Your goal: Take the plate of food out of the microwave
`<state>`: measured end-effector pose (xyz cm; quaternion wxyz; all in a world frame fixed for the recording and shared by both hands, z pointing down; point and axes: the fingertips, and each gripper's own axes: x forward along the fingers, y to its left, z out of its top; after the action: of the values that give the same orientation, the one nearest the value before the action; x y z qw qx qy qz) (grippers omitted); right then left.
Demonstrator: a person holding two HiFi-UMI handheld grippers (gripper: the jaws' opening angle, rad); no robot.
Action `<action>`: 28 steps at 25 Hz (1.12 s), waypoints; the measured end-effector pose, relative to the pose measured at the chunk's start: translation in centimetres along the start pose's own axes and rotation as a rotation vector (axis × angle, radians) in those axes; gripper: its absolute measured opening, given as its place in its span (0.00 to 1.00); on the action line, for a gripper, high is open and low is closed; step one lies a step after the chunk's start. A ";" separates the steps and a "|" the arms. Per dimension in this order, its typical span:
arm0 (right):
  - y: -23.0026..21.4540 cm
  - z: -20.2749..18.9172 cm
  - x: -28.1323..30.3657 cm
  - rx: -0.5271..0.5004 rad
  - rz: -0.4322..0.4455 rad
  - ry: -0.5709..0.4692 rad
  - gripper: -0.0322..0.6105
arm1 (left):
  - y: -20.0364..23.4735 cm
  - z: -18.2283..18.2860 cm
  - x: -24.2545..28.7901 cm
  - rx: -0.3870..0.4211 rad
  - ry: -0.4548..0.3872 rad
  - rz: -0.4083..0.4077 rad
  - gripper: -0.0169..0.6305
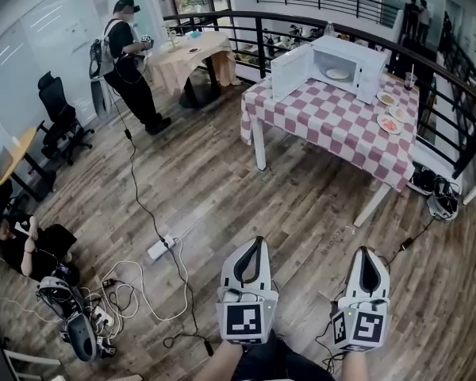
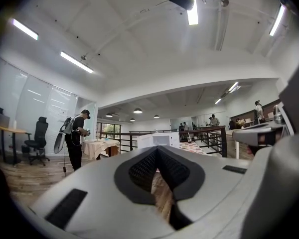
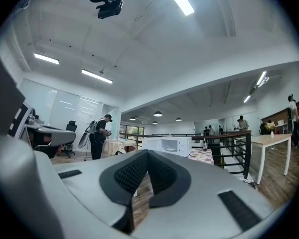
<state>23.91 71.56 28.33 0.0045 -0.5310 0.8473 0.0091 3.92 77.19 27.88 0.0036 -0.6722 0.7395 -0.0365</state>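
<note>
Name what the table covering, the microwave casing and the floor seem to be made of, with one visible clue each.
Table covering: probably fabric, matt; red-and-white checks, edges hang draped.
Microwave casing: likely painted metal or plastic; smooth, plain white.
Floor: wood or wood-look laminate; brown planks with visible seams.

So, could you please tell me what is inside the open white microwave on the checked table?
Inside the white box-shaped microwave, a round pale plate lies on the cavity floor. Its door stands open. What food the plate carries is too small to tell.
</note>
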 end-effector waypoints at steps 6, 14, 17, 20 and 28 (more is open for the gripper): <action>0.4 -0.6 1.9 0.020 0.000 0.009 0.07 | 1.2 -0.3 1.4 0.009 0.005 0.010 0.07; 1.0 -1.4 7.6 0.021 -0.018 0.023 0.07 | 3.1 -0.8 7.3 0.004 -0.002 -0.017 0.07; 1.0 -1.6 10.4 0.026 -0.034 0.020 0.07 | 4.3 -0.8 10.1 -0.015 0.016 -0.030 0.07; 1.1 -1.3 13.2 0.024 -0.050 0.019 0.07 | 5.3 -0.4 12.9 -0.022 0.010 -0.045 0.07; 2.2 -0.5 19.7 0.013 -0.079 0.018 0.07 | 8.1 0.2 19.2 -0.032 0.006 -0.088 0.07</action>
<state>13.36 54.80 28.49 0.0009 -0.5641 0.8257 -0.0012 -6.02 58.87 28.04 -0.0110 -0.7040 0.7096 -0.0270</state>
